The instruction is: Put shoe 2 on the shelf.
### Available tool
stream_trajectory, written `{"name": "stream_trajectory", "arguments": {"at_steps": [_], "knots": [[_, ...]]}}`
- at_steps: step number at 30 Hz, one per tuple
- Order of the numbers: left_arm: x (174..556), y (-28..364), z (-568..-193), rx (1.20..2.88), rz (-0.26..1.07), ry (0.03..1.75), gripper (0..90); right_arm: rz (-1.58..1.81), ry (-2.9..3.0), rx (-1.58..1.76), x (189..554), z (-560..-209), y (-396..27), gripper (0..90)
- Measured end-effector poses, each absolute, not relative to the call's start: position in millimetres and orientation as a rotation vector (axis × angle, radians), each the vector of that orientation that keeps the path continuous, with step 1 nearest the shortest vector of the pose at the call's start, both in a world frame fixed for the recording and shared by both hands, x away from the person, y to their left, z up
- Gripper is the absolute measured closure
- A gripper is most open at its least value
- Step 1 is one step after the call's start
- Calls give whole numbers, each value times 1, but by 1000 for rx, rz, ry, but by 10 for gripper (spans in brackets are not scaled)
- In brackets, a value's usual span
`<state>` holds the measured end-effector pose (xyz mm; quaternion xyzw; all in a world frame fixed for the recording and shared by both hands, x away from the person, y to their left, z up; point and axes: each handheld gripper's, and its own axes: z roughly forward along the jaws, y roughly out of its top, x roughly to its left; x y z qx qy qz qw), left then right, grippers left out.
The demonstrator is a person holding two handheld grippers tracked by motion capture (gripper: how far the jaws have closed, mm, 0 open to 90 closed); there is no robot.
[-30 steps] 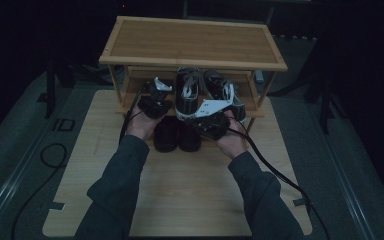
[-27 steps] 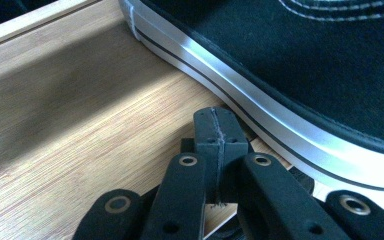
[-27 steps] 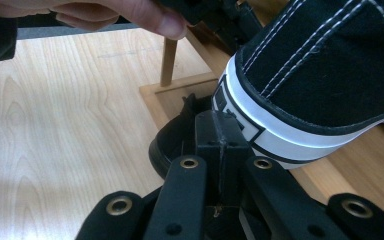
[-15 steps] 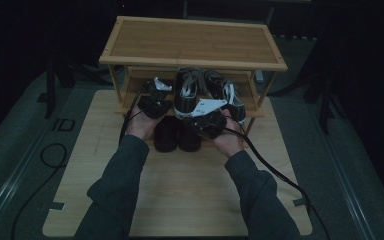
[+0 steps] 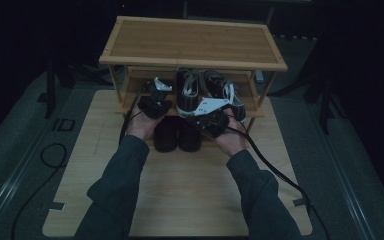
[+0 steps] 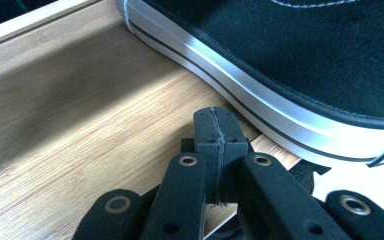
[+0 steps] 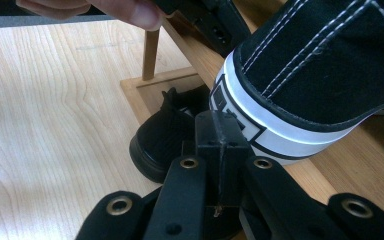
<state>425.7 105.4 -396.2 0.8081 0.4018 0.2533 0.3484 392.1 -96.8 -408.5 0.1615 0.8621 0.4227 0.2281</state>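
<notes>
The black canvas sneaker with a white sole (image 5: 187,92) sits on the wooden rack's middle shelf (image 5: 130,107); the left gripper (image 6: 215,131) and right gripper (image 7: 219,131), both clenched and empty, flank it, just beside it.

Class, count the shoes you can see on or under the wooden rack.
4: two black-and-white sneakers, left and right, on the middle shelf; two black shoes, left and right, below. The hands may hide others.

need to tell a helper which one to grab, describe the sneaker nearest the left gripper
Start at the wooden shoe rack and go to its middle shelf. The black sneaker is the left of the pair there, white-soled, unlike the all-black shoes below.
</notes>
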Motion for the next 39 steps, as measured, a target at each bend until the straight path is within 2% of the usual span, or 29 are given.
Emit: {"name": "stream_trajectory", "arguments": {"at_steps": [12,15,39], "knots": [[425,105,-396,2095,657,1038,900,1153,2369,469,393,-409,-94,899],[426,107,-396,2088,641,1038,900,1134,2388,458,391,-408,-96,869],[426,105,-395,2107,647,1037,900,1113,2490,418,380,-409,-141,839]]}}
